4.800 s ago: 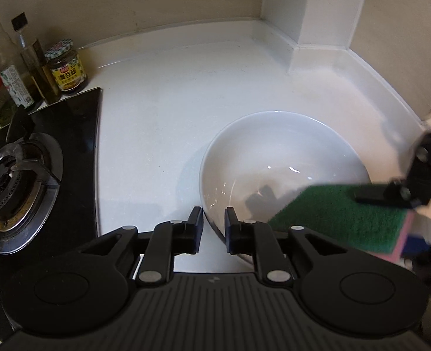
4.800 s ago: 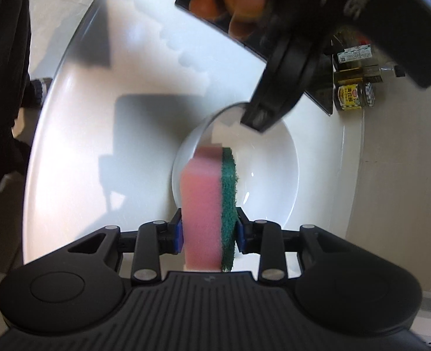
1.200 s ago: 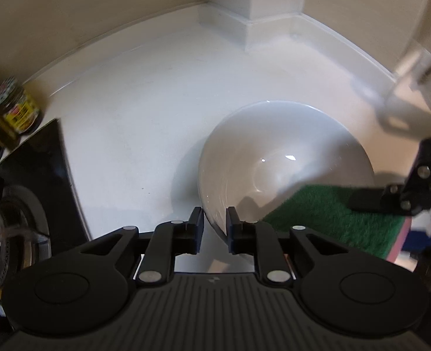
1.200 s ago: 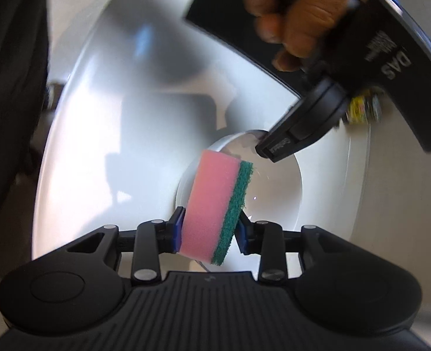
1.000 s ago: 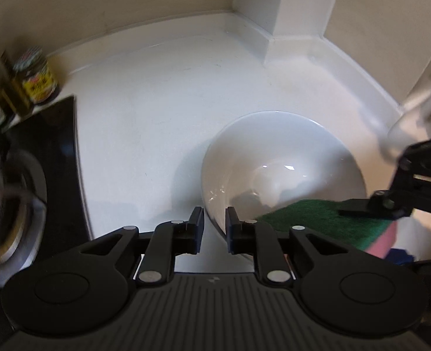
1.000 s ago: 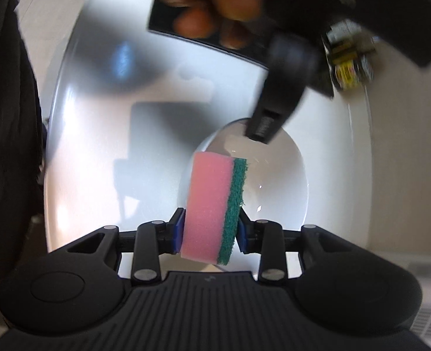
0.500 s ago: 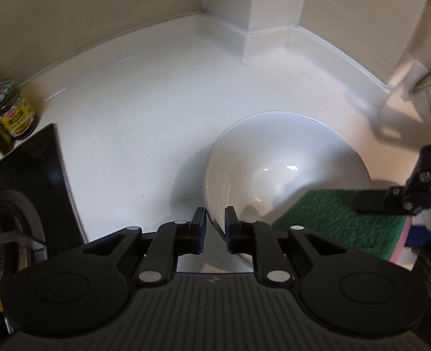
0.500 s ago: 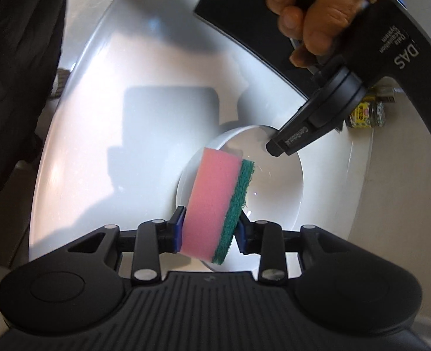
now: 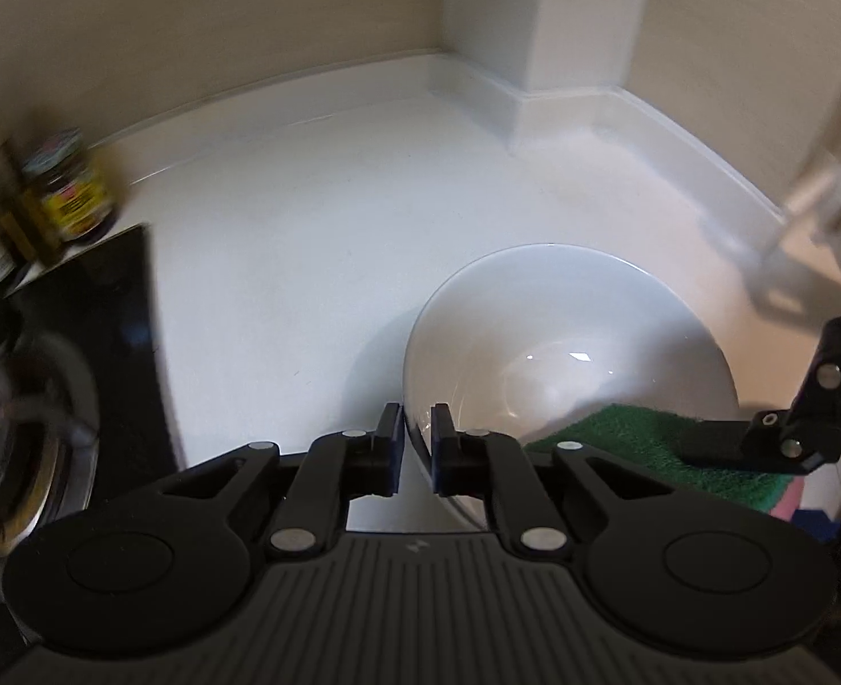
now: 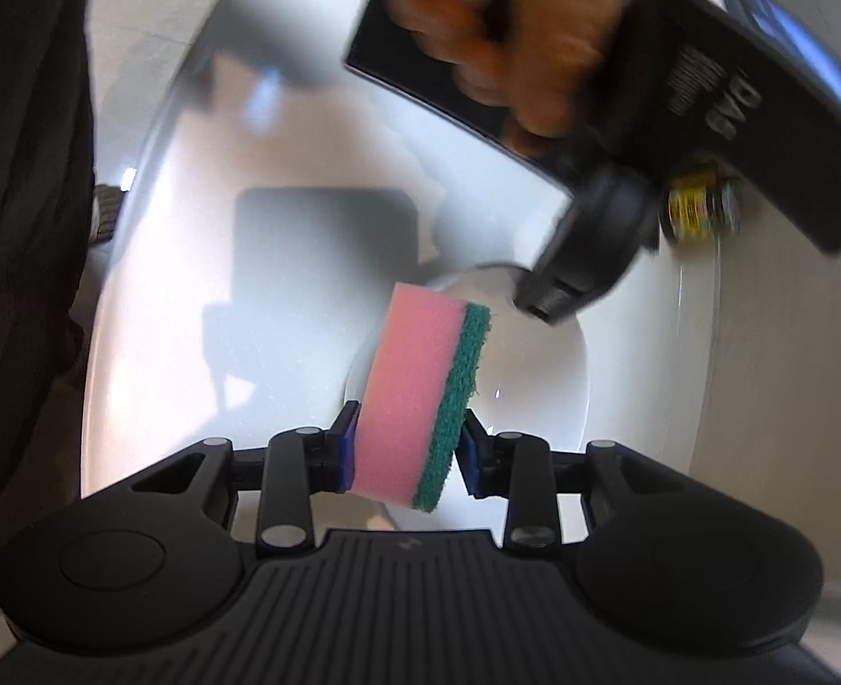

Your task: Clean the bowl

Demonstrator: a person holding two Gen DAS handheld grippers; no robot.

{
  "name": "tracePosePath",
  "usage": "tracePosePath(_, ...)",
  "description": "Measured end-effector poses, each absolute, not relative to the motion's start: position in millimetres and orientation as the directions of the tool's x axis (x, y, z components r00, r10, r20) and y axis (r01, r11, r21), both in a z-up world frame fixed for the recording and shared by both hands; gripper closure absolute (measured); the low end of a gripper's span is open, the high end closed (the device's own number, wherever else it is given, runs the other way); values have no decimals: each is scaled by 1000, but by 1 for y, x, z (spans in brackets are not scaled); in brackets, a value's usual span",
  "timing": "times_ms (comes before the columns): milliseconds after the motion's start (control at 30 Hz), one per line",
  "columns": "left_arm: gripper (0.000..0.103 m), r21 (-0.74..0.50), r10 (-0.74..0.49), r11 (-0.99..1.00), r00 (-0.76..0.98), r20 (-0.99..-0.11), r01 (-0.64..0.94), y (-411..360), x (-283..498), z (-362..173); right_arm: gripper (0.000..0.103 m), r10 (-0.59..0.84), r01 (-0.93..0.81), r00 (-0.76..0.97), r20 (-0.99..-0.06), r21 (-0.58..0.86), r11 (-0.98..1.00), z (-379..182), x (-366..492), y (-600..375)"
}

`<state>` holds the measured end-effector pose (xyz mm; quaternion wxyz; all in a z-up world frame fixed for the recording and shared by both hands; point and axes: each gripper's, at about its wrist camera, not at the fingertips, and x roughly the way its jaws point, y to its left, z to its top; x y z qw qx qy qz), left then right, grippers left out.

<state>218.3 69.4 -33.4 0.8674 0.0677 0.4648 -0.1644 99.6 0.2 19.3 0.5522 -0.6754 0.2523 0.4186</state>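
A white bowl (image 9: 563,342) stands on the white counter (image 9: 306,217). My left gripper (image 9: 417,445) straddles its near rim, one finger outside and one inside. Its jaws are closing, and the pads look pressed on the thin wall. My right gripper (image 10: 406,451) is shut on a pink sponge (image 10: 415,399) with a green scrub face. The sponge is tilted over the bowl (image 10: 534,388), its green face toward the inside. In the left wrist view the sponge (image 9: 637,439) reaches over the bowl's right rim. A hand (image 10: 523,45) holds the left gripper (image 10: 552,297) at the far rim.
A black gas stove (image 9: 49,399) lies left of the bowl, with jars and bottles (image 9: 72,194) behind it. Walls and a boxed corner (image 9: 512,85) close the back of the counter. A blurred pale rack (image 9: 791,211) is at the right. Dark clothing (image 10: 15,171) stands at the counter's edge.
The left jaws have narrowed on the bowl's rim. Both views have rolled slightly. The sponge stays gripped and leans a little more to the right over the bowl.
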Motion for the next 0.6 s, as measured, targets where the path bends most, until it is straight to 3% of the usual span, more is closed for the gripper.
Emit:
tracePosePath(133, 93, -31, -227, 928, 499, -837, 370, 68, 224, -33, 74, 69, -749, 570, -818, -553, -365, 21, 95, -21)
tracePosePath(400, 92, -71, -156, 982, 534, -831, 176, 67, 197, -34, 73, 86, -782, 589, -804, -593, -191, 8, 104, -20)
tracePosePath(600, 94, -18, -123, 982, 554, -824, 190, 64, 199, -33, 73, 77, -795, 561, -824, -562, -228, 12, 107, -13)
